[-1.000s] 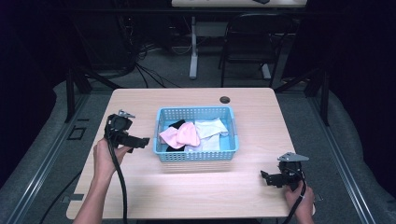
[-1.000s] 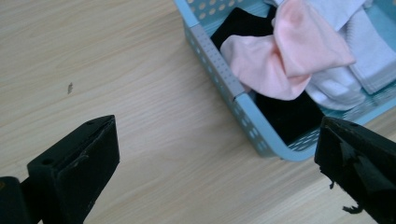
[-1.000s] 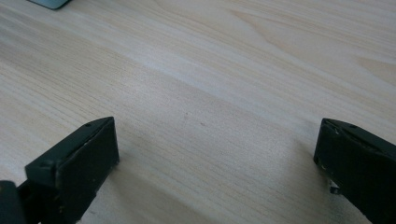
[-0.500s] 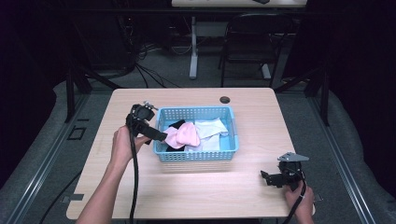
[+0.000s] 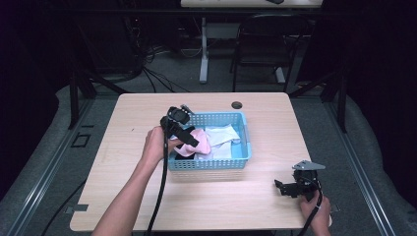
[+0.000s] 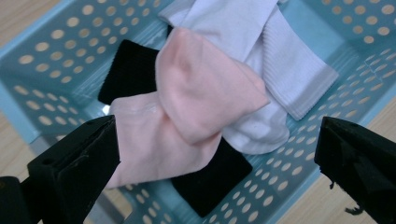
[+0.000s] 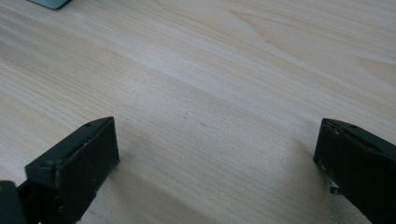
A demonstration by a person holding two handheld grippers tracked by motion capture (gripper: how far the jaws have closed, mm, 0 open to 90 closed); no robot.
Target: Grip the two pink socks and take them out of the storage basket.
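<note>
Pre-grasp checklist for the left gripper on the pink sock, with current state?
1. Left gripper jaws open: ok.
2. Pink sock lies between the jaws: ok.
3. Pink sock on top, above the black sock and white sock: ok.
4. Jaws clear of the blue basket wall: cannot tell.
5. Right gripper open, over bare table, away from the basket: ok.
</note>
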